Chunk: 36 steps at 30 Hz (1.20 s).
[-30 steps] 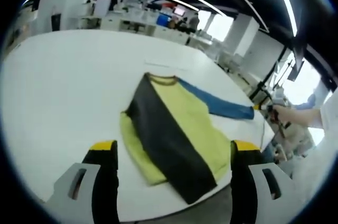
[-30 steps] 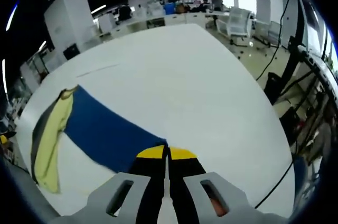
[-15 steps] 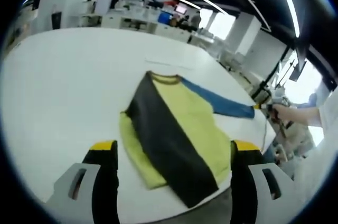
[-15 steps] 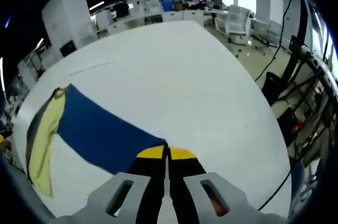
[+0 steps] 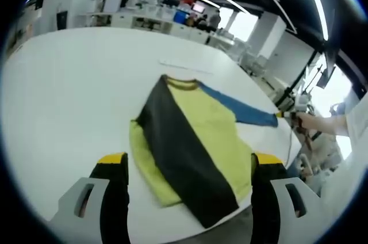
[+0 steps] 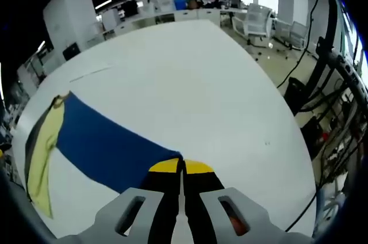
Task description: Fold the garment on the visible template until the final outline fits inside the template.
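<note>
A yellow-green garment (image 5: 201,134) with a dark grey sleeve folded diagonally across its body lies flat on the white table (image 5: 63,94). Its blue sleeve (image 5: 238,109) stretches out to the right. My right gripper (image 6: 181,166) is shut on the cuff of that blue sleeve (image 6: 109,146), and in the left gripper view it is seen at the sleeve's end (image 5: 283,115), held by a hand. My left gripper (image 5: 187,166) is open and hovers above the garment's near hem, touching nothing. A thin template line (image 5: 184,67) shows on the table beyond the collar.
The table edge (image 5: 276,157) runs close to the garment on the right, with a person standing there. Office desks and chairs (image 6: 259,25) stand beyond the far side, and cables and stands (image 6: 339,106) sit by the table's right edge.
The right gripper has drawn the blue sleeve slightly further out, so it lies straighter. The left gripper has stayed open and nearly still.
</note>
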{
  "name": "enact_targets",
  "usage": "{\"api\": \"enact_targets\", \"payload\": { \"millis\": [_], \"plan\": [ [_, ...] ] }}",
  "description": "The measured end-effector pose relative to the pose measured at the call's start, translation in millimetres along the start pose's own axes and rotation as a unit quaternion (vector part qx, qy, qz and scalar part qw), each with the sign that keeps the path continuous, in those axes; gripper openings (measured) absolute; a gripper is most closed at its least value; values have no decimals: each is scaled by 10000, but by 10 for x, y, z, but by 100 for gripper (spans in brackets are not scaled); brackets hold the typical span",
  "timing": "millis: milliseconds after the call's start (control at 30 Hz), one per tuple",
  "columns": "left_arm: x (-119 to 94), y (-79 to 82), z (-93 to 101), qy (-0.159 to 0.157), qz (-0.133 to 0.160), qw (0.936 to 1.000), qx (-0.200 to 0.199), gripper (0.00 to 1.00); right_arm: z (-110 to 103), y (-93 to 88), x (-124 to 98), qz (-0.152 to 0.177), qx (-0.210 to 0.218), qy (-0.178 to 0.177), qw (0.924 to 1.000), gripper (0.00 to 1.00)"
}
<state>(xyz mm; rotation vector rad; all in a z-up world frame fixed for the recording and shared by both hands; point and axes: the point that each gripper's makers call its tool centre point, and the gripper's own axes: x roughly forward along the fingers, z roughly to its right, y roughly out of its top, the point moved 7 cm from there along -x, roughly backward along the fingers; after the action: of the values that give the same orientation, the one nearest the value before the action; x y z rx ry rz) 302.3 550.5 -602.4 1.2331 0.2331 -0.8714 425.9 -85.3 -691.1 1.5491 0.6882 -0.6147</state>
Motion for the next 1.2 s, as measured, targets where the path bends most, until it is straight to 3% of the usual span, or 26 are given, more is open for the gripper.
{"api": "enact_targets", "payload": {
  "millis": [333,467,1200],
  "plan": [
    [29,-18,-21,44,-77,10000,-13,84,28,8,86,-64,-33,-22,10000,2],
    [46,-30,-18,47,-115,9999,-26,84,-57,-8,43,-93,-77,-21,9999,2],
    [94,-18,25,15,-154,9999,-3,84,102,-55,175,-130,-196,8,9997,2]
  ]
}}
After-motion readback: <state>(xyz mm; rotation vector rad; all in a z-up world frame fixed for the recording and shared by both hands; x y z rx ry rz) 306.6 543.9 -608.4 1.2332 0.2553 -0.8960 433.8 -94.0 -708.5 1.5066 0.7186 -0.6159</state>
